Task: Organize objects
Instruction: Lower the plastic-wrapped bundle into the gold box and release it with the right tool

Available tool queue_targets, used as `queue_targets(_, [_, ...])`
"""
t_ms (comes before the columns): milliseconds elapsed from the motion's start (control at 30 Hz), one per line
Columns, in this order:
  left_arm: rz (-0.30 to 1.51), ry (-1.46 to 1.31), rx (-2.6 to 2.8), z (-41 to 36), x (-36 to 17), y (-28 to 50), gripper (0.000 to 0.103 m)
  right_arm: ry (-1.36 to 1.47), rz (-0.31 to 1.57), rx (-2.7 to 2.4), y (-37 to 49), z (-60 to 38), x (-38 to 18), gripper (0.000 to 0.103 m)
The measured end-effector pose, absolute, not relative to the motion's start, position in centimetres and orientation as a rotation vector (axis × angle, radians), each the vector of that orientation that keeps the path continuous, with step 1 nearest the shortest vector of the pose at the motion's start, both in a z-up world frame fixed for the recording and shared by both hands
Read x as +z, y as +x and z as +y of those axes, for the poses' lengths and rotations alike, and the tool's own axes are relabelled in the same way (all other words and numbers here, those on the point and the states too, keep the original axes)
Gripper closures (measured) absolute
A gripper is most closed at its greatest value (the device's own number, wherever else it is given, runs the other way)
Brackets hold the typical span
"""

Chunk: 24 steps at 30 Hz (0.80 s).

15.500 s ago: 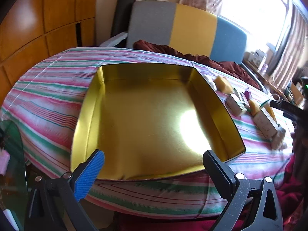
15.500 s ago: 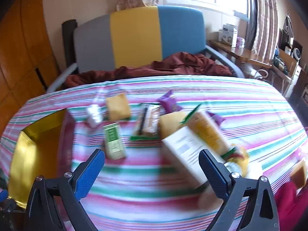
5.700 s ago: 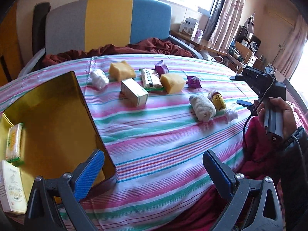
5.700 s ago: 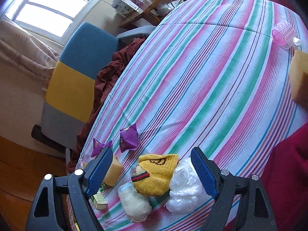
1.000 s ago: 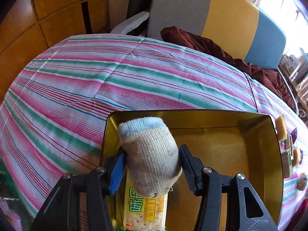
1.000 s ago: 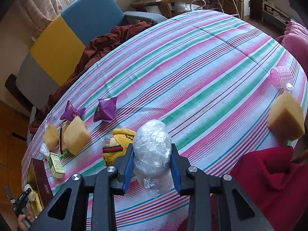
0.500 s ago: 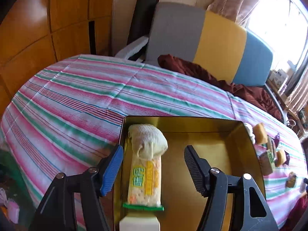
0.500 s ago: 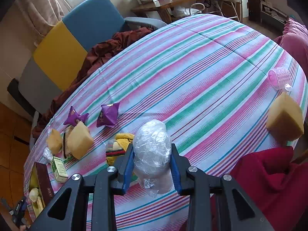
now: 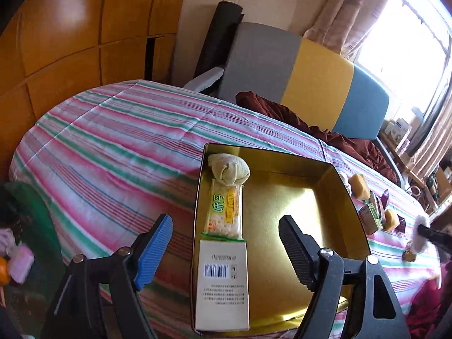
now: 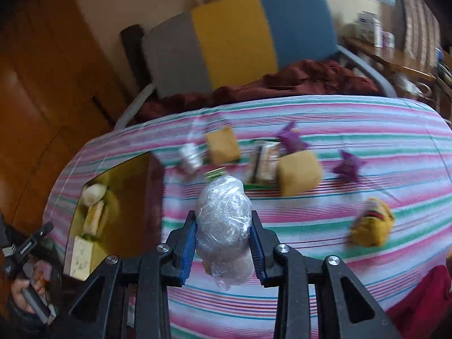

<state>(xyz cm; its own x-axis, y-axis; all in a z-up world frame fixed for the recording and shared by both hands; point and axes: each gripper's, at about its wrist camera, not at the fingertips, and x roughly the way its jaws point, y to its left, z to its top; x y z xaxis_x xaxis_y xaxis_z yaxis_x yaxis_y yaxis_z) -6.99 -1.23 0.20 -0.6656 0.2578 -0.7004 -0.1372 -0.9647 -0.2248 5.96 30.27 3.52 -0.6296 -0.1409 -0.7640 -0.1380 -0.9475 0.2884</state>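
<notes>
Along the left wall of the gold metal tin (image 9: 333,197), the rolled beige sock (image 9: 228,169) is lying released, the left gripper (image 9: 226,245) having just been opening, nothing between its jaws. The right gripper (image 10: 223,243) is clenching the crinkly clear plastic bundle (image 10: 224,217) above the striped surface (image 10: 339,226), probably bound for the tin's bare side.

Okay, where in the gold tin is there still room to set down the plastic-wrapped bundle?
The gold tin is bare across its middle and right, from the cracker pack to the right wall. Its left wall is crowded: rolled sock, crackers, white box in a row. The right gripper holds the bundle.
</notes>
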Motion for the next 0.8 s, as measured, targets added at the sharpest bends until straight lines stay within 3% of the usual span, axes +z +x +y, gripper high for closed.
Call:
queue_targets(200, [-0.258, -1.154, 2.695, -2.3, 0.2, -5.9, 0.023, 1.443, -0.323, -2.477, 0.9, 17.1, -0.2, 0.069])
queue_targets(500, [-0.346, -1.179, 2.73, -4.2, -0.7, -5.9, 0.018, 1.585, -0.347, -2.236, -1.8, 8.9, -6.1, 0.066])
queue_targets(567, [-0.351, -1.19, 2.724, -4.3, -1.0, -6.0, 0.017, 1.575, -0.41, -2.18, -1.8, 8.6, -6.6, 0.054])
queue_targets(633, [-0.344, -1.194, 2.719, -4.2, -1.2, -6.0, 0.011, 1.557, -0.424, -2.156, -1.5, 8.4, -6.8, 0.028])
queue_targets(700, [-0.329, -1.188, 2.717, -3.9, -1.2, -5.8, 0.01, 1.54, -0.418, -2.154, -1.2, 8.4, -6.8, 0.015])
queue_targets(800, [-0.303, -1.171, 2.715, -3.4, -1.1, -5.6, 0.004, 1.507, -0.348, -2.212, -0.4, 8.8, -5.9, 0.01])
